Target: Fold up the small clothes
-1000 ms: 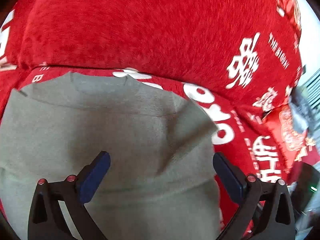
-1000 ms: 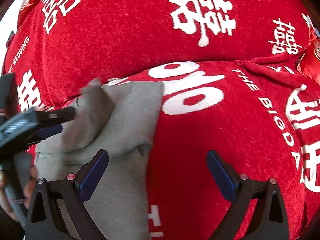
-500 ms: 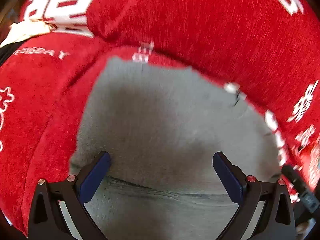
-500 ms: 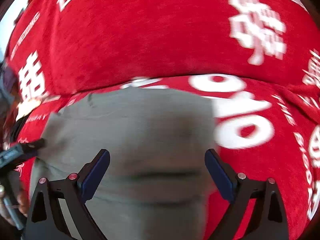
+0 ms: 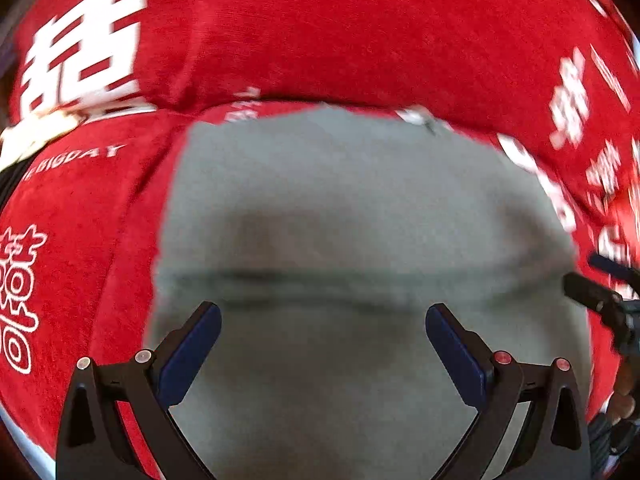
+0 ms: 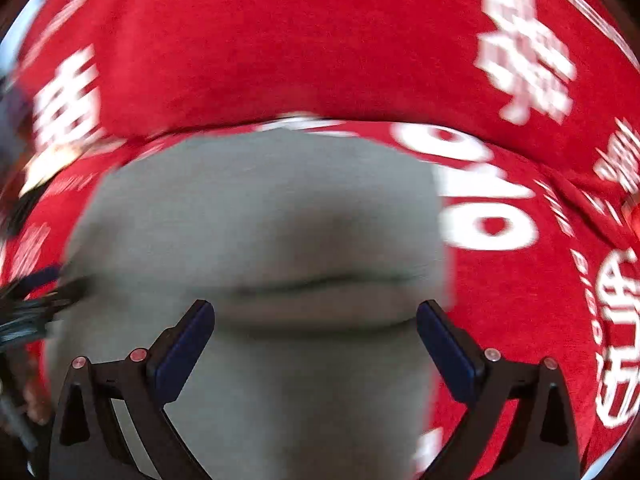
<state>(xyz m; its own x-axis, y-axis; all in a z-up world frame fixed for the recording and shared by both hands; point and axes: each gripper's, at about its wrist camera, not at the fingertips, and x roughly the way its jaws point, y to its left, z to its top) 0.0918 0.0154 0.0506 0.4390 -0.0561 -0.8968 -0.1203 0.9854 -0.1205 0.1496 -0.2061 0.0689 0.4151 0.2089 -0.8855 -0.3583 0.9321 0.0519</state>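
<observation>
step: we hover both grippers over the grey knit garment [image 5: 360, 216], lying partly folded on the red printed sofa cover [image 5: 320, 32] | left gripper [image 5: 323, 344] fingers wide, empty | right gripper [image 6: 315, 340] fingers opening, gripping nothing | next: likely pinch 1 edge each, fold over

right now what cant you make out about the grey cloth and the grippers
- Grey garment, left wrist view: near end cut off by the bottom edge; its type is unclear.
- Fold line, right wrist view: motion blur hides the layer count.
- Left gripper, right wrist view: blurred, cropped at the edge.
- Right gripper: jaws opening, nothing gripped.
</observation>
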